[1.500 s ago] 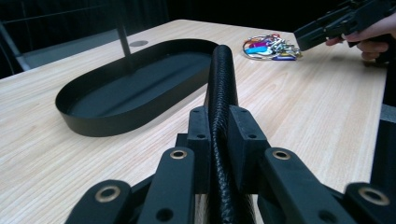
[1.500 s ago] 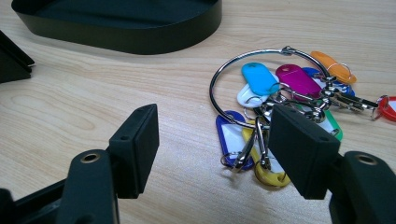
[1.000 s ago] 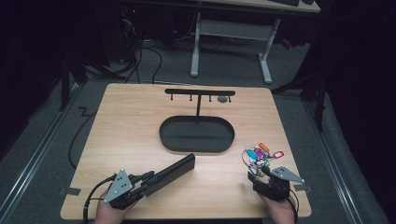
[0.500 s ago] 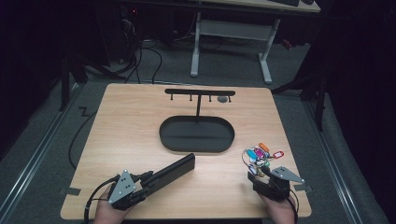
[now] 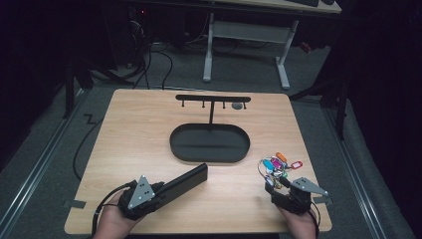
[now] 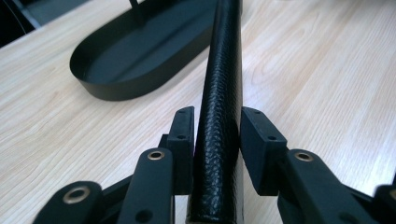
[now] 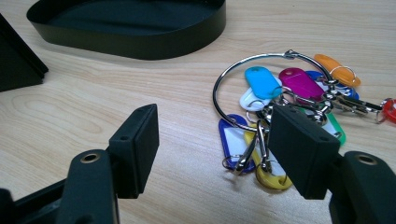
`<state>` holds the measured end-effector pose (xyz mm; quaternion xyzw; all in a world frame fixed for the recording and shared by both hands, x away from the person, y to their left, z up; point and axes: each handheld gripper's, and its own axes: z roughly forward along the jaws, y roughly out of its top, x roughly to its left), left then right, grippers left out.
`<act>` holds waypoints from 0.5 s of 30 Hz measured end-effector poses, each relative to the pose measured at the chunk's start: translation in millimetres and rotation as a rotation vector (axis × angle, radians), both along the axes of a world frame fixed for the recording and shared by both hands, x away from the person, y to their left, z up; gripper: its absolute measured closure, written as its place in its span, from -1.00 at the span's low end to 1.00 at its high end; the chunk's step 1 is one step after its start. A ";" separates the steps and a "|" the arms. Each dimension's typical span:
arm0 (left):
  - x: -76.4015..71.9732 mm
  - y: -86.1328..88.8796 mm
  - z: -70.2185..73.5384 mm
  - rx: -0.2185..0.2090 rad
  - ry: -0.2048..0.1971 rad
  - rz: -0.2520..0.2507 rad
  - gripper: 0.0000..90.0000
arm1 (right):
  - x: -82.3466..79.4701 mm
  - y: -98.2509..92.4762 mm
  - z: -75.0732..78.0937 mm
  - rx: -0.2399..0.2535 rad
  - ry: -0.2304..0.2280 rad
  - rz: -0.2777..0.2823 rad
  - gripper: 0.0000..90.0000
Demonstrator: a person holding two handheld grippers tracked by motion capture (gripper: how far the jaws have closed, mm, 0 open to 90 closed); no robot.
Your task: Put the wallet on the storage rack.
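A long black leather-textured case (image 5: 185, 179) stands on edge, slanting toward the black oval tray (image 5: 175, 145). My left gripper (image 5: 160, 191) holds its near end. In the left gripper view the case (image 6: 225, 70) runs between both pads (image 6: 183, 135), which touch its sides; these jaws have just been opening, with the case still between them. At the front right a big key ring with several coloured tags (image 5: 276, 164) lies on the table. My right gripper (image 5: 272, 185) stands open just short of the key ring (image 7: 280, 88), nothing between its pads (image 7: 140, 140).
A thin black stand with hooks (image 5: 213, 98) rises from the tray's far side; one small round thing (image 5: 237, 105) hangs near its right end. The tray's wall (image 6: 116, 91) lies ahead of the case. Bare wood lies left of the tray and between the two grippers.
My left gripper has risen a little and shifted slightly forward with the case. The right gripper and the keys have stayed put.
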<state>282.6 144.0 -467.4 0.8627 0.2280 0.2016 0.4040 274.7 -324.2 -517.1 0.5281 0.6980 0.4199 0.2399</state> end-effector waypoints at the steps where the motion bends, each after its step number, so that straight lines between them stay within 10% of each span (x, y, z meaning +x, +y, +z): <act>1: 0.2 -3.4 4.0 0.046 0.003 -0.010 0.47 | 0.1 0.0 0.2 0.003 -0.001 0.005 -0.24; 15: 6.1 -15.8 17.8 0.266 0.051 -0.079 0.40 | -0.5 0.1 2.8 0.012 -0.011 0.018 -0.24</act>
